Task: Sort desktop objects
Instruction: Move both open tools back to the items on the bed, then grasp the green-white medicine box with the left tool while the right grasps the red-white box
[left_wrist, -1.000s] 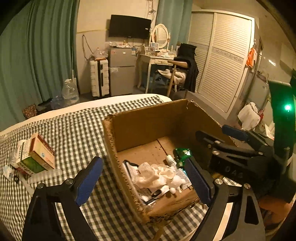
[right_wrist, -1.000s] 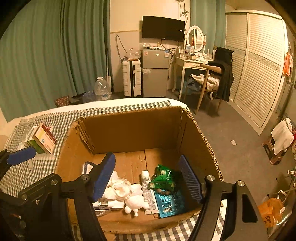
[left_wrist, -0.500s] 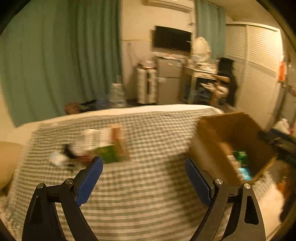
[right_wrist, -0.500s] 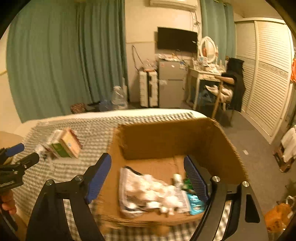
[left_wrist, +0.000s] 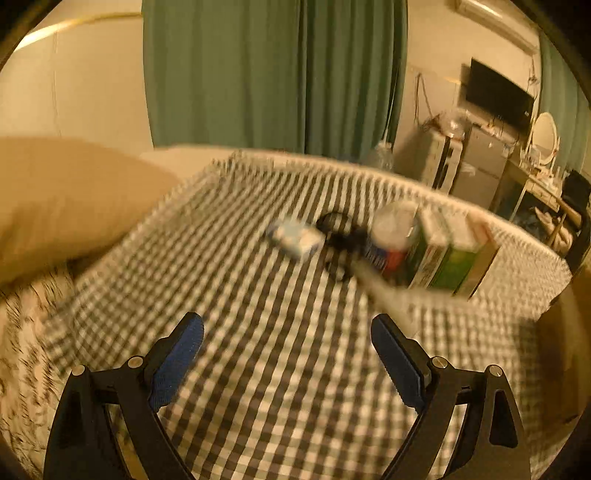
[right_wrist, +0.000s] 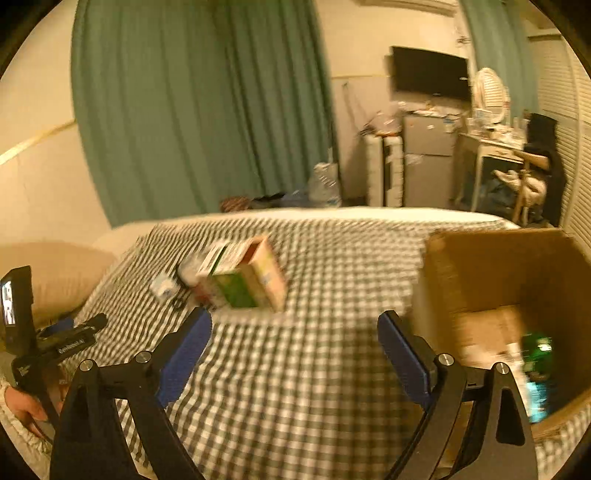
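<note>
A blurred cluster lies on the checked cloth (left_wrist: 288, 387): a stack of green and white boxes (left_wrist: 436, 251), a round-lidded container (left_wrist: 395, 221), a black item (left_wrist: 340, 240) and a small white-blue packet (left_wrist: 295, 238). My left gripper (left_wrist: 284, 325) hangs open short of them, nothing between its fingers. My right gripper (right_wrist: 294, 317) has its jaws opening, also empty, just in front of the same boxes (right_wrist: 243, 277). The brown cardboard box (right_wrist: 480, 266) stands to its right, with a green packet (right_wrist: 539, 347) and other items inside.
A tan pillow (left_wrist: 66, 195) lies at the left end of the bed. The left gripper's body (right_wrist: 74, 332) and the hand (right_wrist: 22, 406) holding it show at the right wrist view's left edge. Green curtains, a fridge and a dressing table stand beyond the bed.
Both grippers swung left, away from the cardboard box and toward the pile of boxes. The right jaws stand wider than a second ago. The left view now faces the pillow end.
</note>
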